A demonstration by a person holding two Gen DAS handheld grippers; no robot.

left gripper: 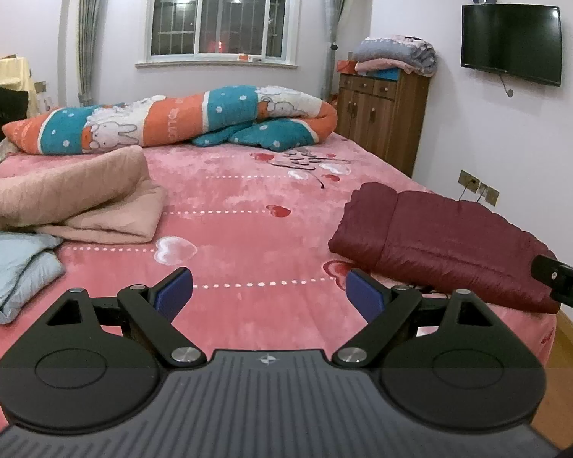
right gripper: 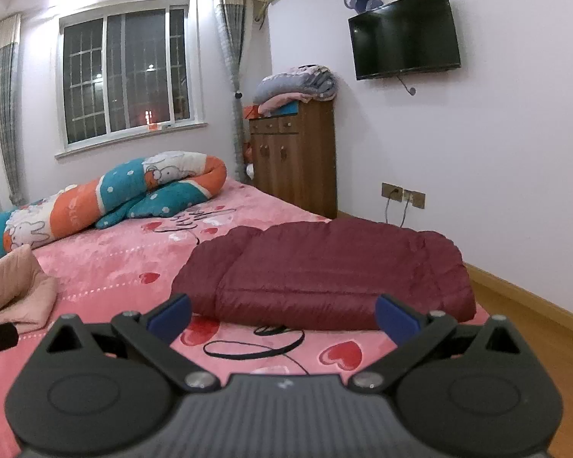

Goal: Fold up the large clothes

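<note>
Near bed's right edge: dark red quilted puffer garment (right gripper: 324, 271), long axis crosswise, directly ahead of right gripper (right gripper: 282, 315); left gripper (left gripper: 269, 292) farther off. Both jaws wide, empty.

Your maroon padded coat (right gripper: 324, 271) lies on a pink bedspread (left gripper: 229, 229) printed with red and white hearts, dotted white lines and black script. At the far end you see a rolled quilt (left gripper: 172, 122) in teal with white dots, orange bands and white rabbits. To your left sit a dusty-pink blanket (left gripper: 76, 194) and a pale blue garment (left gripper: 15, 267). Both your grippers, left (left gripper: 269, 292) and right (right gripper: 282, 315), are black with blue pads (left gripper: 174, 292). The cabinet (right gripper: 298, 160) is brown wood, the television (right gripper: 403, 34) black, the walls pale lilac.
</note>
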